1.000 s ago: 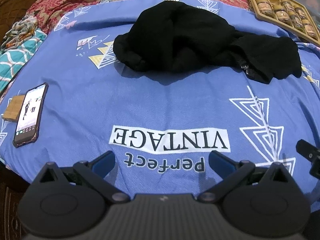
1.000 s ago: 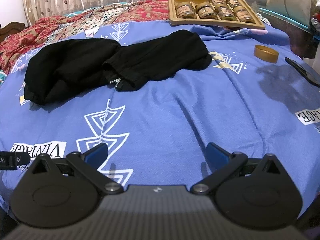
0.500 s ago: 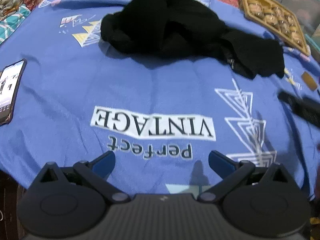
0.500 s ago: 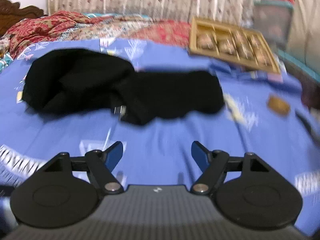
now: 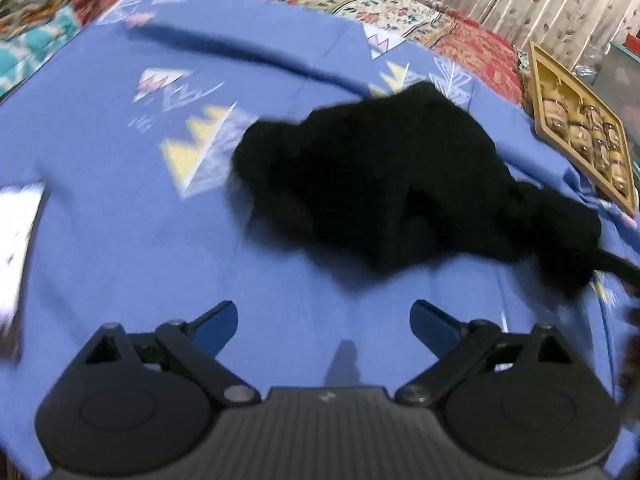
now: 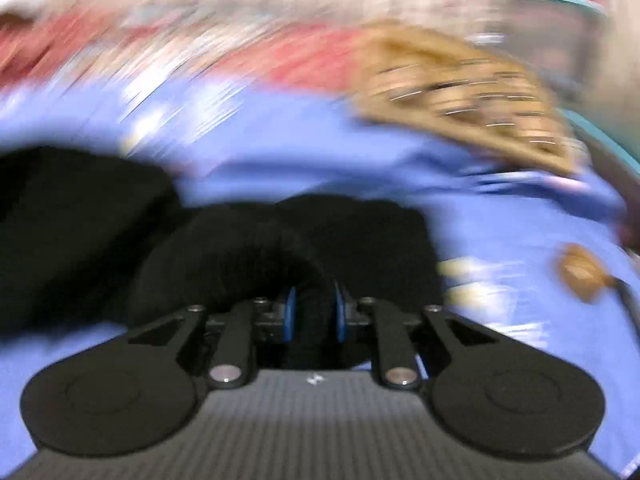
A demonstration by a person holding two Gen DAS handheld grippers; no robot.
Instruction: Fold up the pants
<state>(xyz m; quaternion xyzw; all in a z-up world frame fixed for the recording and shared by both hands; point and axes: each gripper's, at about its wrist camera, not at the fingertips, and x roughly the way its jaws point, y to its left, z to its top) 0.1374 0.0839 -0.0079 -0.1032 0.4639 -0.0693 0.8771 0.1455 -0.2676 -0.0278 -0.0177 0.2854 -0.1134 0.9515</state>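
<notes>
- Left tongs (image 5: pixel 323 322) are held spread wide and released, with nothing between the blue pads; the black pants (image 5: pixel 384 192) lie crumpled just ahead of them, apart from both fingertips.
- Right tongs (image 6: pixel 313 314) are clenched on a fold of the pants (image 6: pixel 248 256), the dark cloth being pinched between the two blue pads and bulging up just past them.
- A blue printed bedsheet (image 5: pixel 120 248) is spread on the bed under the pants.
- A tan tray (image 5: pixel 538 80) of jars is seen beyond the pants, near the sheet's far right edge; this side is badly blurred in the right wrist view.
</notes>
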